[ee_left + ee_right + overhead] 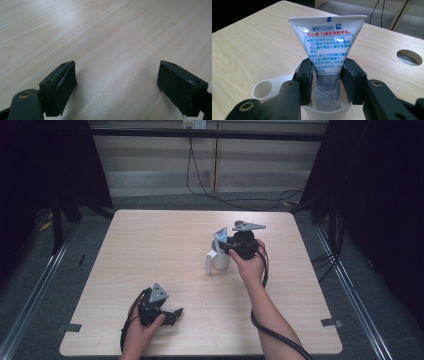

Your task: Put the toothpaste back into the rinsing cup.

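A white plastic toothpaste tube printed with blue and red Japanese text (328, 62) is seen standing upright, crimped end up, inside a white plastic cup with a looped handle (265, 88) near the middle of the pale wood-grain table (150, 250), slightly toward three o'clock. The black two-jaw right gripper (328, 82) is held over the cup's mouth, its pads set on either side of the tube's lower body; contact appears at the tube's edges, though whether the pads truly press cannot be told for certain. The cup's handle is pointed toward nine o'clock in the right gripper view, and toward seven o'clock in the high view (209, 262). A round cable hole in the tabletop (409, 57) is visible at three o'clock of the tube.

At seven o'clock on the table, well apart from the cup, the black left gripper (172, 315) is rested low against the wood in the person's left hand (140, 332). In the left gripper view its jaws are shown spread wide, with bare tabletop between them. A black cable (275, 335) is trailed along the right forearm (272, 315).
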`<state>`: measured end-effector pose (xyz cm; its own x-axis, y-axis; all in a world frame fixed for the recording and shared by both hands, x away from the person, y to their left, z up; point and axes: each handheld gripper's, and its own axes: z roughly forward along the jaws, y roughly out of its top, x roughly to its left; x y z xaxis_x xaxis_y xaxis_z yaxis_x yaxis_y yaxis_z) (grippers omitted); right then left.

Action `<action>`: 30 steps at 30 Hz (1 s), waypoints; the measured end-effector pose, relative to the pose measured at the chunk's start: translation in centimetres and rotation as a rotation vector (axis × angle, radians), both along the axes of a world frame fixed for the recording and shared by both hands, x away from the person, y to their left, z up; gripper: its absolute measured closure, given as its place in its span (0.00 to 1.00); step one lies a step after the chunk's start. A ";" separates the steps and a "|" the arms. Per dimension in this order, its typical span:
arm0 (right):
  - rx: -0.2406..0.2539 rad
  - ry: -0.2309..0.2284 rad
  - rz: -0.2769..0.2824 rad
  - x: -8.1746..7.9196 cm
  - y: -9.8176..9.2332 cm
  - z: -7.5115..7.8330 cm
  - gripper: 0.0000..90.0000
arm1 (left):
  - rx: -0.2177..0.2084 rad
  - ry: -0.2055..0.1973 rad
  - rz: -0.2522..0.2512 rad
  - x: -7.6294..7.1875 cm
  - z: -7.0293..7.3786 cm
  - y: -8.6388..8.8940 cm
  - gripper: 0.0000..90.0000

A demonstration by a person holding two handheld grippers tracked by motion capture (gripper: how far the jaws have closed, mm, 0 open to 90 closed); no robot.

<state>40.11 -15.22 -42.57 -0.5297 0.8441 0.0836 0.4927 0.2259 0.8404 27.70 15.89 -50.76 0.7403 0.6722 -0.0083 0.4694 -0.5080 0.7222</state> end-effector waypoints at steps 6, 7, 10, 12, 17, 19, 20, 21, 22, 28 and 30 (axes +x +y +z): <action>0.005 -0.007 0.005 -0.1 0.0 0.0 0.70 | 0.000 0.000 0.000 0.0 0.0 0.0 0.17; 0.005 -0.007 0.005 -0.1 0.0 0.0 0.70 | 0.000 0.000 0.000 0.0 0.0 0.0 0.17; 0.069 -0.036 0.004 -0.3 -0.4 1.0 0.67 | 0.001 -0.001 0.000 0.0 0.0 0.0 0.17; 0.033 -0.035 0.014 -0.3 -0.3 1.4 0.64 | 0.002 -0.001 0.001 0.0 0.0 0.0 0.17; 0.018 -0.015 0.012 -0.5 -0.4 1.4 0.56 | 0.003 -0.002 -0.001 0.0 0.0 0.0 0.17; 0.017 -0.013 0.012 -0.6 -0.4 1.3 0.52 | 0.003 -0.002 0.000 0.0 0.0 0.0 0.17; 0.020 -0.010 0.013 -0.7 -0.5 1.3 0.51 | 0.002 -0.001 0.000 0.0 0.0 0.0 0.17; 0.014 -0.007 0.016 -0.8 -0.5 1.2 0.49 | 0.002 -0.001 -0.001 0.0 0.0 0.0 0.17; 0.014 -0.007 0.016 -0.8 -0.5 1.2 0.49 | 0.002 -0.001 -0.001 0.0 0.0 0.0 0.17; -0.009 -0.004 0.012 -1.2 -0.7 1.0 0.39 | 0.002 -0.002 -0.001 0.0 0.0 0.0 0.17; -0.015 0.004 0.017 -1.4 -0.9 0.8 0.36 | 0.002 -0.004 0.002 0.0 0.0 0.0 0.17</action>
